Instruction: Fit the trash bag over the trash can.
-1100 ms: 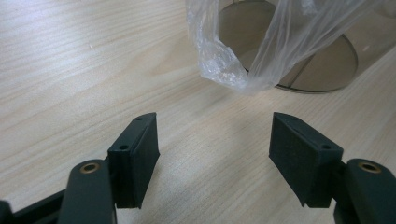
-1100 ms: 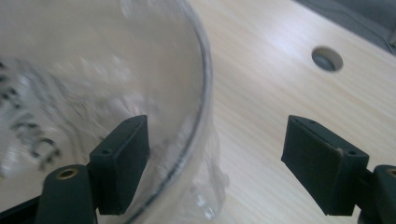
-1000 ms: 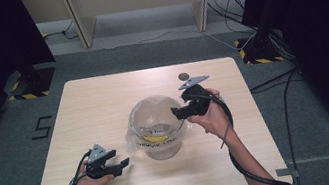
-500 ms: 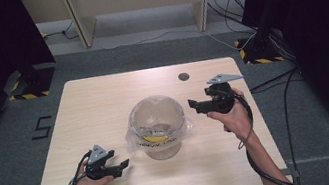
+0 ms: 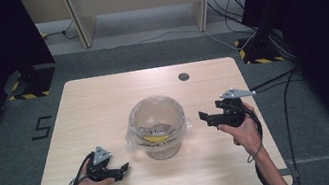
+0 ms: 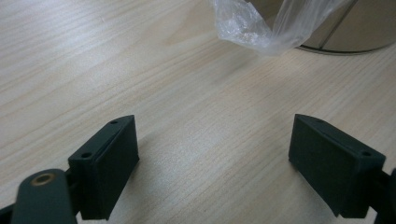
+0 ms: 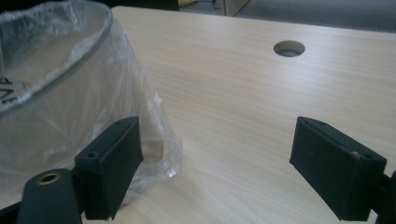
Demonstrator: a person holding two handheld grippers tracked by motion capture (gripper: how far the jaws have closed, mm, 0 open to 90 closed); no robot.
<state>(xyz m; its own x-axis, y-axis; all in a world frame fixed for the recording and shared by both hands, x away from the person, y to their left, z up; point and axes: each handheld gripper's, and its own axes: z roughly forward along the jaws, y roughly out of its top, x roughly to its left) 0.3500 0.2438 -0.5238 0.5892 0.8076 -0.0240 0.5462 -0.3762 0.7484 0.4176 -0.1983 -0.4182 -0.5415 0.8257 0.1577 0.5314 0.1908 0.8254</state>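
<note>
Tools [image 5: 206,118] apart, bagged bin [image 5: 157,124] between.

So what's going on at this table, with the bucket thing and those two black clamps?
A person holds a two-jaw gripper in each hand at a wooden table. In the middle stands a round bin lined with a clear plastic bag. Both grippers are open and hold nothing; their jaws have just been opening. The left gripper rests low beside the bin, and the right gripper hovers off its other side.
</note>
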